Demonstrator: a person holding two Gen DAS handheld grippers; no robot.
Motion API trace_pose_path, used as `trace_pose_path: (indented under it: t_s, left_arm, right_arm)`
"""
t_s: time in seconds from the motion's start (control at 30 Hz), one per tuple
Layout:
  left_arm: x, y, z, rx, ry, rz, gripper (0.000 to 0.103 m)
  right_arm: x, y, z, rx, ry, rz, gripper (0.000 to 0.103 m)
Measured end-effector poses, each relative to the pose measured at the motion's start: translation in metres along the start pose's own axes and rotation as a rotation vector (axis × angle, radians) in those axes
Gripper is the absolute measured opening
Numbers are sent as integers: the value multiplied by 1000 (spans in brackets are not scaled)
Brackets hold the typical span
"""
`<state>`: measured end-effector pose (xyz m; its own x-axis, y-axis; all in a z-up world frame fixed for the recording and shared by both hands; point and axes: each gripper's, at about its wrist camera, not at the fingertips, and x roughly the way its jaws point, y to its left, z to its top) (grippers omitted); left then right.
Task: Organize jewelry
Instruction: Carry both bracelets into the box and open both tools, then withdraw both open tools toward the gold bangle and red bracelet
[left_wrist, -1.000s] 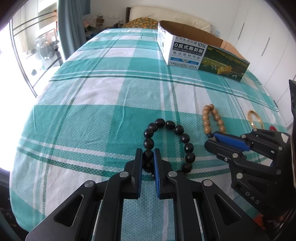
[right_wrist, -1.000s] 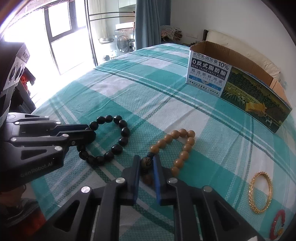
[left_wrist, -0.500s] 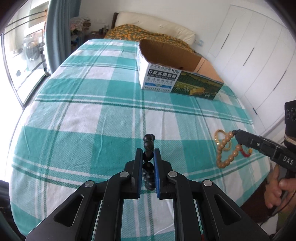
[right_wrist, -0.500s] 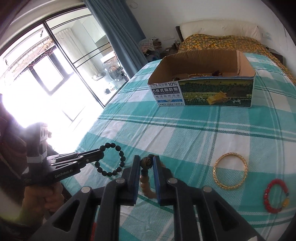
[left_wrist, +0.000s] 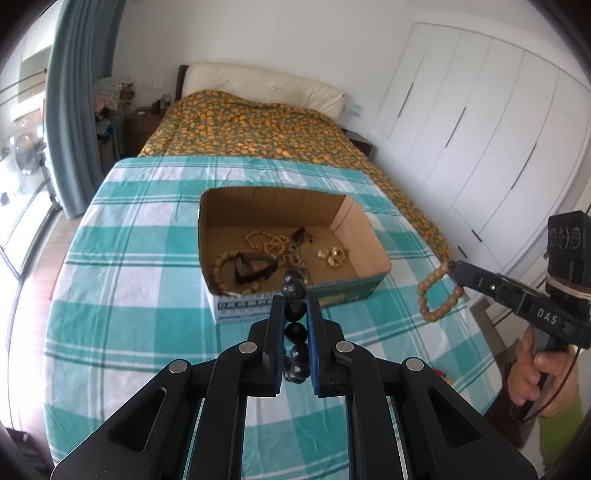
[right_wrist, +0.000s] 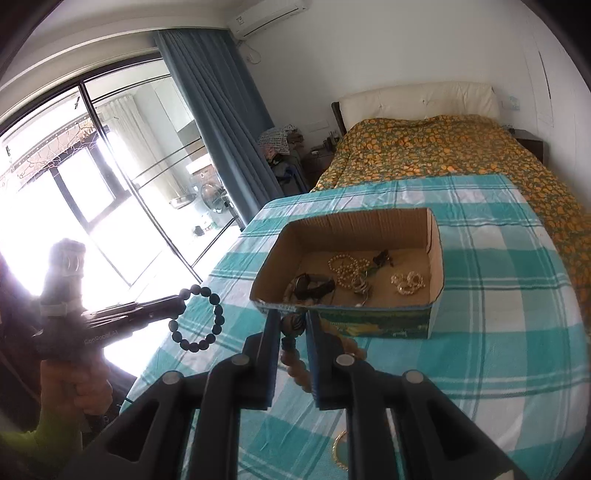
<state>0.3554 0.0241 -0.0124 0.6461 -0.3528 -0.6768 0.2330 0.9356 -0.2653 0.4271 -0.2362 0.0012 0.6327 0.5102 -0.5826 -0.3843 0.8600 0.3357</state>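
1. My left claw (left_wrist: 295, 314) is clamped narrow on the black bead bracelet (left_wrist: 294, 286), which hangs in the air in front of the cardboard box (left_wrist: 369, 229).
2. My right claw (right_wrist: 293, 325) is pinched on the tan bead bracelet (right_wrist: 297, 369), also lifted clear of the checked cloth (right_wrist: 498, 332).
3. From the left camera, the right claw's body reads "DAS" (left_wrist: 546, 316).
4. From the right camera, the left claw's side lettering is too washed out to read.
5. The box's blue label (left_wrist: 245, 304) carries print I can't make out here.
6. Inside the box lie pearl beads (left_wrist: 266, 240), gold pieces (left_wrist: 332, 256) and a dark strap (left_wrist: 255, 267).
7. A gold bangle (right_wrist: 338, 454) peeks out on the cloth below my right claw.
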Motion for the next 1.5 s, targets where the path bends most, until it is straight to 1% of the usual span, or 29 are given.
trace_pose_path:
  t_s: [0.1,0.17,0.27,0.33,0.4,0.5,0.57,0.6,0.63,0.67,0.7,0.73,0.77,0.83,0.9,0.93,0.97,1.0,1.03,1.1,1.2,1.27,1.3,1.37,1.43,1.5]
  left_arm:
    - [32,1,31,-7,22,2,9]
    - [56,3,44,-3,36,27,9]
    - [92,7,56,3,67,65,9]
    - [113,9,59,7,96,85,9]
    - [130,10,58,11,124,98,9]
    - [148,9,51,22,164,105,10]
    - [156,9,44,33,188,101,11]
    - [157,9,41,34,192,108,12]
    - [156,10,38,35,190,113,18]
    - [153,10,35,38,186,114,29]
    - [148,10,32,40,173,116,36]
    - [141,9,28,43,157,121,48]
    - [134,9,23,46,141,127,56]
    - [120,7,11,54,120,126,63]
    - [104,5,-7,63,105,124,67]
    - [96,3,-19,69,97,127,72]
    - [89,0,-32,73,90,131,76]
    - [82,-3,-46,77,84,134,77]
    - [76,-5,-61,79,83,144,80]
    - [69,-9,-89,84,87,167,82]
    - [63,-16,-128,101,95,223,82]
    - [61,-19,-150,106,78,266,82]
    - [61,-19,-160,105,73,288,82]
    - [66,-18,-175,80,101,310,82]
    - [69,-13,-183,42,126,295,82]
    - [69,-15,-190,39,121,292,82]
  right_arm:
    - [27,-14,31,-18,9,-58,14]
    - [53,-26,46,-18,41,-81,14]
    - [93,-50,58,5,103,-100,14]
    - [116,-61,59,12,135,-124,14]
    - [138,-71,55,19,171,-128,14]
    - [161,-82,46,51,215,-109,16]
    - [167,-85,41,77,211,-94,19]
    - [166,-87,40,88,196,-83,22]
    - [162,-86,38,98,173,-78,30]
    - [155,-85,36,103,150,-75,33]
    - [148,-82,34,104,132,-76,33]
    - [139,-78,31,99,118,-77,33]
    - [131,-75,27,91,102,-84,33]
    - [112,-64,14,63,71,-102,34]
    - [91,-52,-1,33,40,-126,36]
    - [80,-46,-12,17,25,-142,38]
    - [69,-39,-22,5,11,-161,44]
    - [58,-33,-34,-5,-5,-185,48]
    - [49,-29,-46,-12,-22,-209,56]
    - [30,-19,-73,-24,-46,-256,58]
    - [11,-14,-111,-15,-46,-331,59]
    - [3,-14,-136,9,-31,-409,71]
    - [-2,-14,-148,19,-25,-446,72]
    - [-11,-16,-169,31,-15,-486,74]
    - [-17,-17,-185,30,-4,-520,74]
    - [-22,-17,-199,16,1,-549,74]
